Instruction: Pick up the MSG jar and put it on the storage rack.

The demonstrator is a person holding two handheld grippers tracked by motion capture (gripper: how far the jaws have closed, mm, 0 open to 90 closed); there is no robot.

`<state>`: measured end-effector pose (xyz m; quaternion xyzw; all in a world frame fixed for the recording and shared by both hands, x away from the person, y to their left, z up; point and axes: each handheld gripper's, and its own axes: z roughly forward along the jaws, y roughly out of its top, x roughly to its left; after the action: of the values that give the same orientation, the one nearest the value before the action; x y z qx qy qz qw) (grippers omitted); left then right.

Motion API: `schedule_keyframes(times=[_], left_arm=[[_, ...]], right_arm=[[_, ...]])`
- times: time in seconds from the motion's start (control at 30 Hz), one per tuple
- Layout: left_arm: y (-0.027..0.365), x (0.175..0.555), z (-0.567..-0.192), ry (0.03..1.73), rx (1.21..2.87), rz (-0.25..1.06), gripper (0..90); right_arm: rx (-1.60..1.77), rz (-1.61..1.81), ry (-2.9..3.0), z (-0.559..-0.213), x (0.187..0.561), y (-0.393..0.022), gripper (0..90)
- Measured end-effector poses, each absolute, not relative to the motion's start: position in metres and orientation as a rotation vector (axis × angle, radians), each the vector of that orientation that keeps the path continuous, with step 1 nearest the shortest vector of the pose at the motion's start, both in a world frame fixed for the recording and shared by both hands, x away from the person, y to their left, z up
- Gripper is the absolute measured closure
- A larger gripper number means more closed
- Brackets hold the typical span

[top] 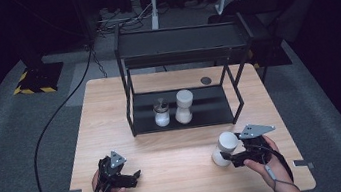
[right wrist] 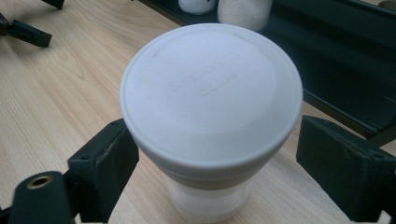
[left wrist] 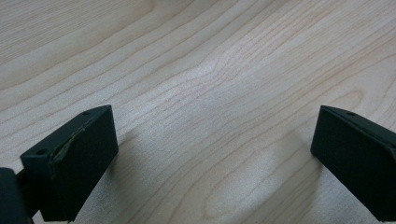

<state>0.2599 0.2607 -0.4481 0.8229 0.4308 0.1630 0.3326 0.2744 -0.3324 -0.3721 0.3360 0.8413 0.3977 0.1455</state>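
straddling the white jar (right wrist: 210, 112) on the tabletop (top: 179, 175) near its right front, the right gripper (right wrist: 212, 163) has fingers (right wrist: 105, 168) either side, left one touching, right one apart. the left gripper (top: 119, 176) rests at front left, fingers (left wrist: 74, 158) wide open on nothing.

Left gripper (top: 130, 176) rests low at the near left, jaws wide apart. Right gripper (top: 228, 157) at the near right, jaws partly closed.

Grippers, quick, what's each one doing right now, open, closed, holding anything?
Left gripper: open, nothing between its jaws, over bare table.
Right gripper: jaws around the white-lidded jar; left jaw touches, right jaw shows a gap, so no grip yet.
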Motion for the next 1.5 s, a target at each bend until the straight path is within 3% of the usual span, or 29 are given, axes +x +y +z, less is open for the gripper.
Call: schedule_keyframes(times=[0.23,0.37,0.83,1.5], left_arm=[[0.261,0.26,-0.448,1.125,2.149,0.426,0.6],[0.261,0.26,-0.448,1.126,2.149,0.426,0.6],[0.261,0.26,-0.449,1.127,2.145,0.427,0.6],[0.26,0.26,-0.448,1.133,2.144,0.43,0.6]], right_arm=[[0.942,1.158,2.435,-0.374,0.279,-0.326,22.5],[0.932,1.133,2.434,-0.372,0.279,-0.319,32.6],[0.888,1.129,2.475,-0.361,0.287,-0.316,33.1],[0.827,1.16,2.421,-0.318,0.305,-0.322,33.1]])
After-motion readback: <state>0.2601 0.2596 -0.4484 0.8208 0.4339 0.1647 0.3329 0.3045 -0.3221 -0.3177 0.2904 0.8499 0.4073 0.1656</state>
